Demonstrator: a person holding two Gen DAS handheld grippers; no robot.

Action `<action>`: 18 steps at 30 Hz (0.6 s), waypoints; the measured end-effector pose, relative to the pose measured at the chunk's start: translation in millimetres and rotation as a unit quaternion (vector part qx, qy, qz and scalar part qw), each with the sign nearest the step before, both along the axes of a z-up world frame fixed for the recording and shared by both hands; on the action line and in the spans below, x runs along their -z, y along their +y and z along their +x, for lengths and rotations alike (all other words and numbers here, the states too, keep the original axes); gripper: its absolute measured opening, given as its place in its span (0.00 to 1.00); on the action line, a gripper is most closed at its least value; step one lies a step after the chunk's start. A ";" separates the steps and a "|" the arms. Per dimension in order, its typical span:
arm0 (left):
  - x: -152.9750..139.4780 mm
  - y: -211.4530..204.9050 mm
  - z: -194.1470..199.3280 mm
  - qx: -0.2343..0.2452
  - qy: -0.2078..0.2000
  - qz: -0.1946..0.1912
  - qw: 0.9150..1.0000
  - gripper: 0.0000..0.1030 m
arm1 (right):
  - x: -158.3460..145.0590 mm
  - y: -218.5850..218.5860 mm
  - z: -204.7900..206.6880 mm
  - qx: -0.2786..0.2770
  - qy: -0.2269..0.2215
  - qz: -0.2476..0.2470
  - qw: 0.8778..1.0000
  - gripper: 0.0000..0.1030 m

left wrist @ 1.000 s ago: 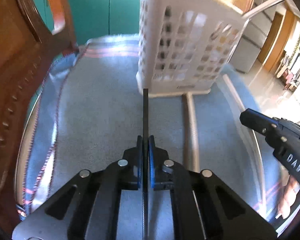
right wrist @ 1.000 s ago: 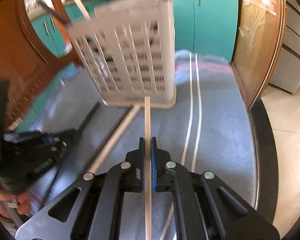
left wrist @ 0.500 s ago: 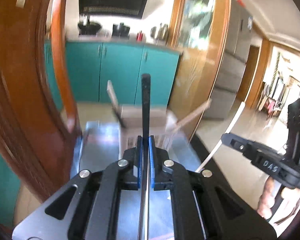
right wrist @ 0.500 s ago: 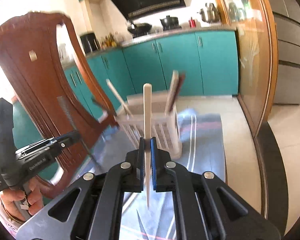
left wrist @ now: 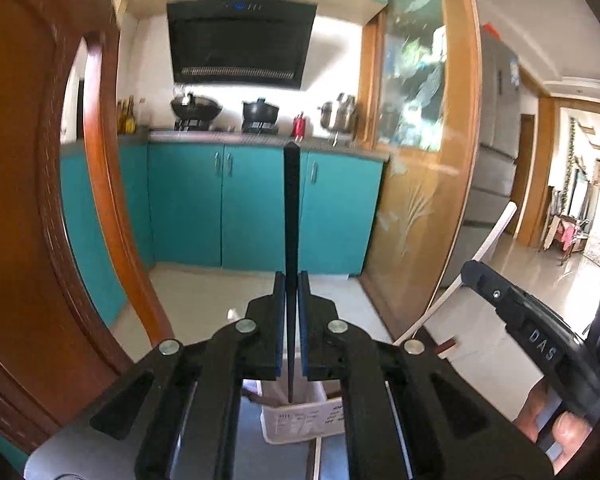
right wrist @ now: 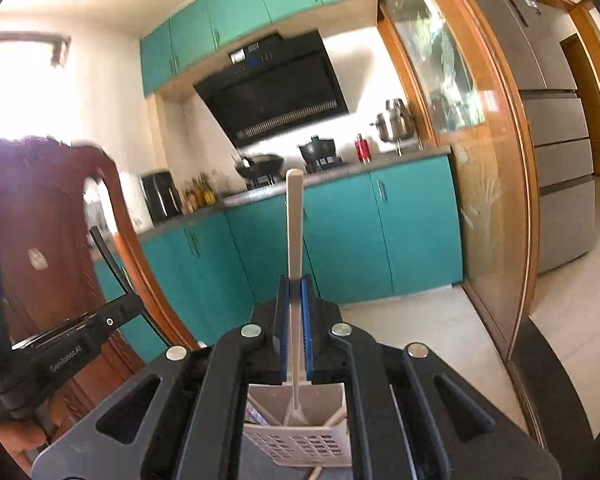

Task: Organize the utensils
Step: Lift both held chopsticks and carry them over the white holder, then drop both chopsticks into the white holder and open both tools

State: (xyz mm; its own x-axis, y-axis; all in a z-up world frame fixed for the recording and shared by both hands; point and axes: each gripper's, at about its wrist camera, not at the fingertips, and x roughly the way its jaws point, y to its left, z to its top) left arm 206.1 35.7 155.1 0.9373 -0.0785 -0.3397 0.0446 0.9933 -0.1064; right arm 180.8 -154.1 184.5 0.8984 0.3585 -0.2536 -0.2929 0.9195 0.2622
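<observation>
Left gripper (left wrist: 288, 280) jaws clench a black chopstick (left wrist: 291, 208); right gripper (right wrist: 295, 284) jaws clench a white one (right wrist: 294, 216).

Both claws risen from the worktop and levelled out. Left claw (left wrist: 289, 312) lifts black stick (left wrist: 291, 216); right claw (right wrist: 295, 320) lifts cream stick (right wrist: 294, 224). White basket (right wrist: 300, 440) now below both.

Basket (right wrist: 300, 444) contents perhaps half-hidden
</observation>
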 end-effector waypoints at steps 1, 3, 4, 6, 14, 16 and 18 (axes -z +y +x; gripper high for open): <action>7.4 -0.8 4.1 -0.006 0.007 0.004 1.000 0.07 | 10.7 3.9 4.3 -0.004 0.011 -0.008 1.000 0.06; 17.8 -1.1 10.6 -0.013 0.015 0.014 1.000 0.07 | 21.2 7.3 6.6 -0.004 0.019 -0.017 1.000 0.06; 21.0 0.0 10.7 -0.013 0.018 0.015 1.000 0.07 | 26.6 9.1 7.4 -0.004 0.022 -0.023 0.999 0.06; 26.4 0.5 13.9 -0.011 0.025 0.014 1.000 0.07 | 34.1 10.9 9.6 -0.005 0.028 -0.029 0.999 0.06; 40.2 5.6 2.7 -0.016 0.036 0.006 0.999 0.08 | 44.3 -0.8 -5.8 0.003 0.046 -0.029 0.999 0.13; 41.6 8.4 -5.9 -0.018 0.032 0.003 0.999 0.13 | 42.3 -7.4 -15.5 0.003 0.041 -0.024 0.999 0.17; 40.6 11.5 -21.1 -0.018 0.019 -0.003 1.000 0.18 | 38.7 -15.8 -32.6 -0.001 0.032 -0.017 0.999 0.18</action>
